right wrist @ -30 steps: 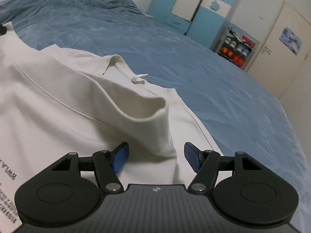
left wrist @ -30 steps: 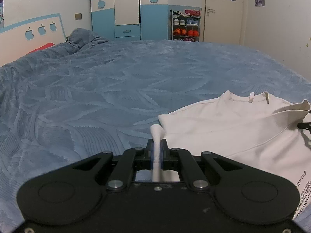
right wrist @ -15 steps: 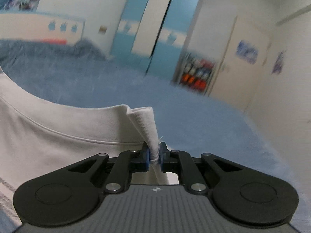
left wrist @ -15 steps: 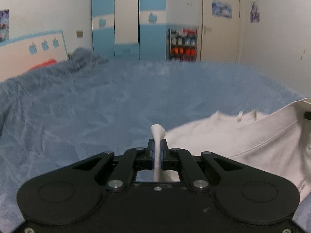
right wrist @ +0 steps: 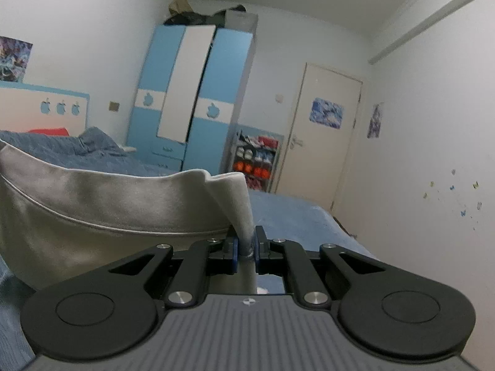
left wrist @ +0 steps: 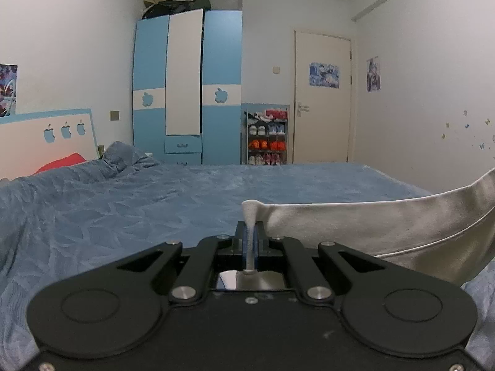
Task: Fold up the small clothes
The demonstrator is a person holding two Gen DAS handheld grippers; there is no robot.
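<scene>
no readable text, apple-shaped cutouts on wardrobe and headboard, posters perhaps too blurred

One white garment, two grippers (both clamped), one bed, one wardrobe

The white cotton garment runs off the left wrist view's right edge, its lower part hidden behind the black left tool; in the right wrist view the black right tool hides its hanging part

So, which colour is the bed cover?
The textured fleece bed cover is blue; the left wrist view shows it best.
</scene>
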